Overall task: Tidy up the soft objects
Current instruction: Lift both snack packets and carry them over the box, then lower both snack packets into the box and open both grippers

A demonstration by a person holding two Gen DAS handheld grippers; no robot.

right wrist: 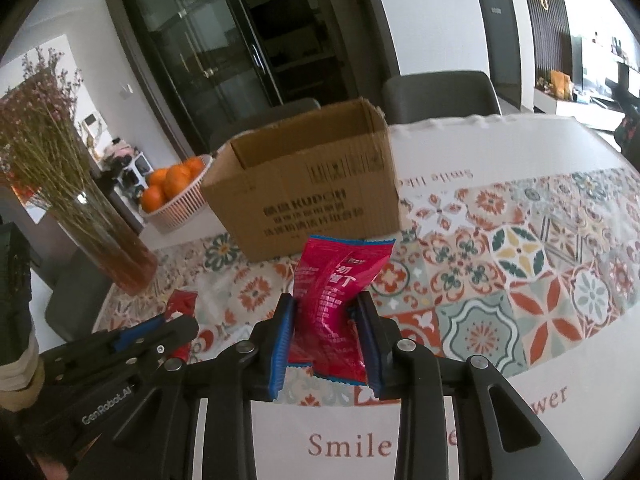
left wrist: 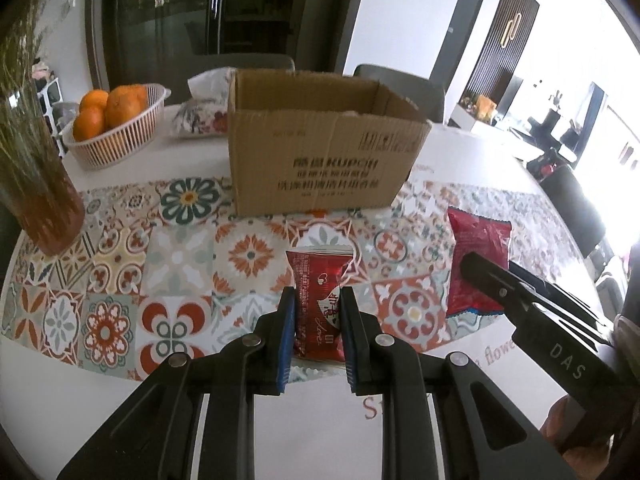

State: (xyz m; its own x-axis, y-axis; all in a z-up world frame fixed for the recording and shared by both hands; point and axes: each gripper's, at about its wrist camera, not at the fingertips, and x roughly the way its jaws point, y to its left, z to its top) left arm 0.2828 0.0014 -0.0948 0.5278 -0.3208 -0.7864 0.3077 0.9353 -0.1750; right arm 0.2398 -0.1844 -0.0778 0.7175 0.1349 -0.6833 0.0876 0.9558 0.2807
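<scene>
Dark red packet [left wrist: 318,304] pinched upright in my left tongs, pink packet [right wrist: 334,304] crumpled upright in my right; open box [left wrist: 320,148] at twelve o'clock.

1. Right gripper [right wrist: 325,334]: blue pads pinching a pink snack packet [right wrist: 334,296], upright, crumpled.
2. Cardboard box [right wrist: 308,184]: open, far centre of bench [right wrist: 520,152].
3. Basket of oranges [right wrist: 176,196]: left of the box.
4. Vase of dried flowers [right wrist: 112,248]: far left.
5. Left gripper [right wrist: 152,340]: near left.

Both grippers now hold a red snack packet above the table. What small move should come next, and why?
Probably carry both forward over the open cardboard box. The left gripper pinches one red packet, the right gripper pinches another packet, and the box stands just ahead.
</scene>
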